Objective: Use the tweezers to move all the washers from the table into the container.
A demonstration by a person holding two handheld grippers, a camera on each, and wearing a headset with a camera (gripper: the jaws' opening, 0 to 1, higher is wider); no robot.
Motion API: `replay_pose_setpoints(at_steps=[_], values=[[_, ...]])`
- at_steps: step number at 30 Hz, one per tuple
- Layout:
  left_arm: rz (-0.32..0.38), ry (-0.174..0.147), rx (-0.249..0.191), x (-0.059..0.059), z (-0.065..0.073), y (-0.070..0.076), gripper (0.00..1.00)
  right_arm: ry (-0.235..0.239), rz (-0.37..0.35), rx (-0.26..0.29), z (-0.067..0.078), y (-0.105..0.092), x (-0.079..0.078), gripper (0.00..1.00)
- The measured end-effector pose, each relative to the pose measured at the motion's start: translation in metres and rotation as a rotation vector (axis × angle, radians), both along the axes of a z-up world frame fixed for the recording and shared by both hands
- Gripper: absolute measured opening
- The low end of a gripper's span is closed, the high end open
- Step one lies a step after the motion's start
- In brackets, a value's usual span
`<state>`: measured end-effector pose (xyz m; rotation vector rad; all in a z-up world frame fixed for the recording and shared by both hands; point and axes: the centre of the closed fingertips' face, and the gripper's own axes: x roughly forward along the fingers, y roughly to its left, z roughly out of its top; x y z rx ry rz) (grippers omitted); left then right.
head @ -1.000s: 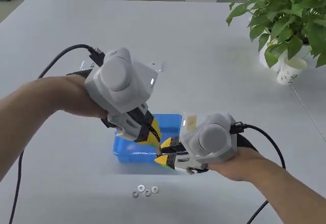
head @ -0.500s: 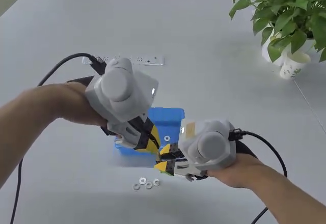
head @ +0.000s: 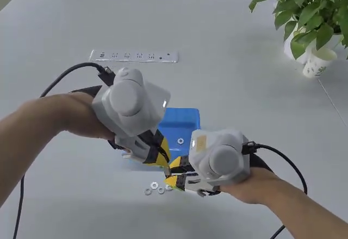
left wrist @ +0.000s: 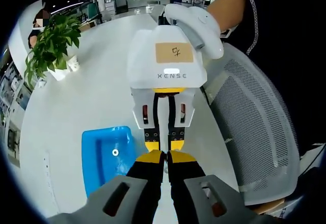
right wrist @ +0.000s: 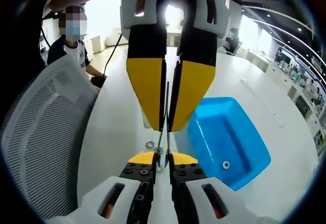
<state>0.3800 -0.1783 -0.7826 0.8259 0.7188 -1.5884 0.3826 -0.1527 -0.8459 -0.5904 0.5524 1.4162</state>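
A blue container sits on the grey table with one washer inside it. A small cluster of washers lies on the table just in front of it. My left gripper and right gripper meet tip to tip above that cluster. Thin metal tweezers run between the left gripper's yellow pads down into my right gripper. Both sets of jaws are shut on them. In the left gripper view my left gripper faces the right gripper, with the container on its left.
A white power strip lies at the far side of the table. A potted plant and white cup stand at the far right. A grey mesh chair stands beside the table, and a person sits beyond it.
Both grippers have come down and nearer to the washers on the table, still together on the tweezers. The head camera has tilted, bringing the power strip into view.
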Motion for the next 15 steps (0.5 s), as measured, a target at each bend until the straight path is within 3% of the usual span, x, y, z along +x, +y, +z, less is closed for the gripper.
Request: replay_pose_setpoints(at_steps=[15], values=[[-0.001,0.011,0.011,-0.007,-0.012,0.0,0.07,0.025,0.011,-0.013,-0.013,0.0,-0.008,0.12]])
